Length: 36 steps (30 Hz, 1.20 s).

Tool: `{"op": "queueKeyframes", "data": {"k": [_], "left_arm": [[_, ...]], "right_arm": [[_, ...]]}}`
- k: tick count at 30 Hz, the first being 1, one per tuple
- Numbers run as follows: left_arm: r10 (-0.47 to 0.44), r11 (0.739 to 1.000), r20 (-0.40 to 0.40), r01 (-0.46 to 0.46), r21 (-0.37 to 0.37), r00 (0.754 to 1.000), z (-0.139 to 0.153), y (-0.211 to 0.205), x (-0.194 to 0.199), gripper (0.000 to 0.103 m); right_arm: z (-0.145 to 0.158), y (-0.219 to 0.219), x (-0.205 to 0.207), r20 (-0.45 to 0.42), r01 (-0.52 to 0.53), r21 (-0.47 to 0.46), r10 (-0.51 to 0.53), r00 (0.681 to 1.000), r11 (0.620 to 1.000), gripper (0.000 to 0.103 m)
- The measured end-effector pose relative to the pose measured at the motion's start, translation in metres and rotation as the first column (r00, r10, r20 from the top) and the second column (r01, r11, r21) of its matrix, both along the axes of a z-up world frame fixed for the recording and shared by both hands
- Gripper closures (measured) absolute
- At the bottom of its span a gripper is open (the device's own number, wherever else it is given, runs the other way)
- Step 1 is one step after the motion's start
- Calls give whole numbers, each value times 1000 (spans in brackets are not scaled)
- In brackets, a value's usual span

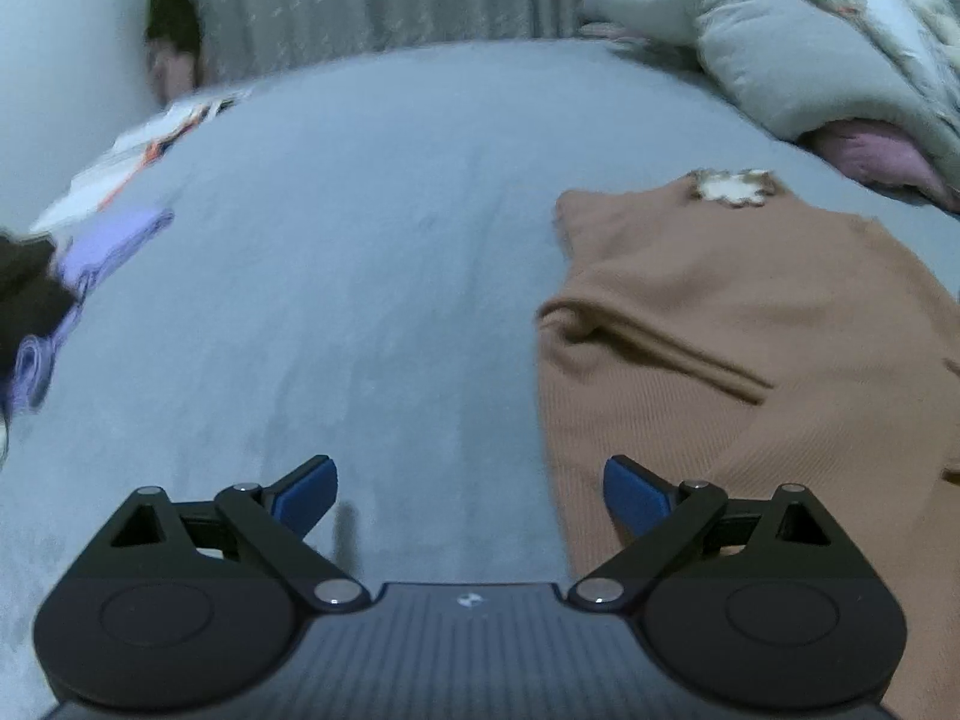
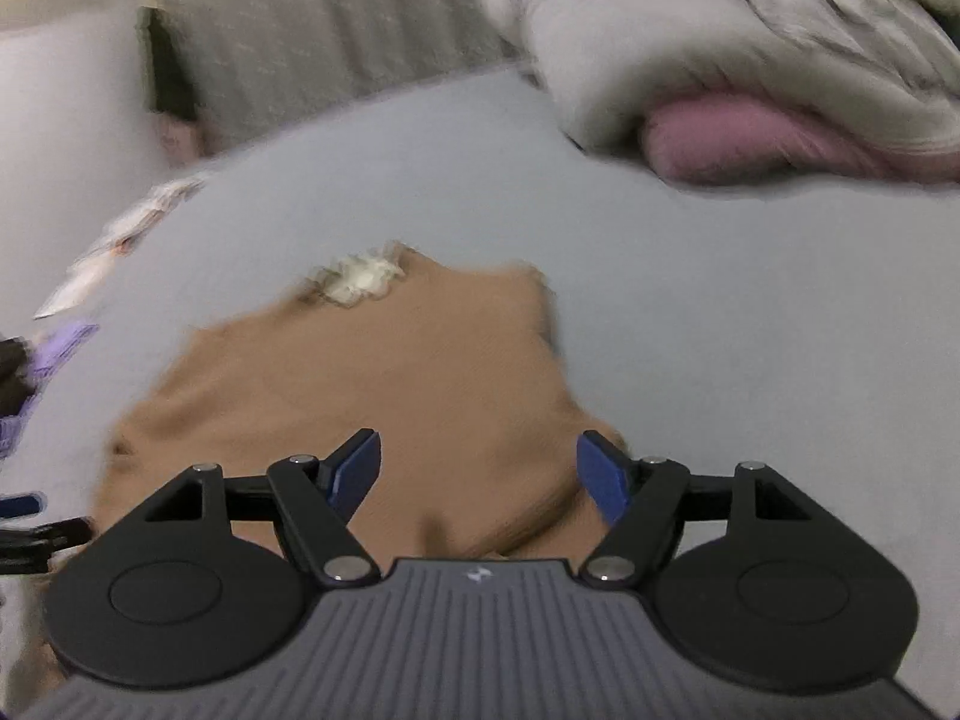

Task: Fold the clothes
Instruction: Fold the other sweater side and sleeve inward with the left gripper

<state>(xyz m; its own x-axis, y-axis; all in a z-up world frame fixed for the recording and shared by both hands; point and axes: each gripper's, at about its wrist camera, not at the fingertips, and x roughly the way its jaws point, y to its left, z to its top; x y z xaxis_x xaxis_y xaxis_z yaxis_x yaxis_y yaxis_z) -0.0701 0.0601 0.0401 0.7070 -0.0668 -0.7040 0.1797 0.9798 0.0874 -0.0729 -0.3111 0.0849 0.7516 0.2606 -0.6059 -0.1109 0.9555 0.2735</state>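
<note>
sweater [image 2: 360,372] on bed [image 2: 720,330]; quilt [image 2: 690,48] behind, seemingly apart.

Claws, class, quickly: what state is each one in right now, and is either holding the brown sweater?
Left claw: open, holding nothing, above the grey bedsheet.
Right claw: open, holding nothing, above the brown sweater.

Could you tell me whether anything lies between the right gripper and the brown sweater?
Nothing visible does. The right gripper hangs open directly over the brown sweater, with only air between them.
</note>
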Motion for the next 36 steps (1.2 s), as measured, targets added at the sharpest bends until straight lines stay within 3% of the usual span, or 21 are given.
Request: {"op": "queueKeyframes", "data": {"k": [3, 6, 8, 13, 17, 21, 24, 26, 27, 29, 32, 36], "left_arm": [[-120, 992, 18, 119, 48, 993, -5, -21, -17, 7], [-130, 985, 31, 125, 122, 991, -16, -30, -25, 5], [-117, 985, 39, 111, 129, 992, -19, -27, -25, 0], [-80, 994, 10, 79, 81, 997, -14, -9, -23, 0], [-105, 985, 27, 100, 142, 994, -11, -3, -40, 0], [-115, 985, 36, 109, 132, 993, -6, 6, -60, 1], [-102, 994, -20, 103, 34, 995, -2, 22, -75, 1], [-132, 989, -96, 125, -82, 987, -4, 34, -91, 1], [-138, 986, -116, 125, -107, 984, -7, 36, -98, 1], [-150, 982, -161, 128, -141, 976, -17, 38, -114, 1], [-165, 981, -135, 148, -129, 977, -26, 35, -142, 1], [-181, 969, -152, 149, -200, 972, -24, 34, -155, 1]], "right_arm": [[-3, 18, -4, -16, -114, -76, 113, 993, 991, 29], [-33, 42, -3, -124, -215, -270, 187, 974, 939, 28], [-41, 38, -4, -119, -202, -271, 176, 977, 941, 25], [-36, 13, -14, -140, -171, -289, 135, 981, 942, 24], [-35, -17, -31, -196, -121, -205, 80, 977, 971, 24], [-32, -35, -67, -211, -89, -142, 58, 976, 986, 24], [-34, -45, -98, -231, -66, -9, 62, 971, 998, 24], [-37, -46, -112, -239, -65, 41, 73, 968, 997, 24], [-39, -46, -124, -243, -69, 68, 83, 966, 995, 24], [-42, -44, -143, -240, -86, 103, 108, 965, 991, 24], [-48, -47, -168, -234, -85, 182, 128, 964, 980, 24], [-56, -57, -195, -226, -53, 297, 124, 966, 953, 24]]}}
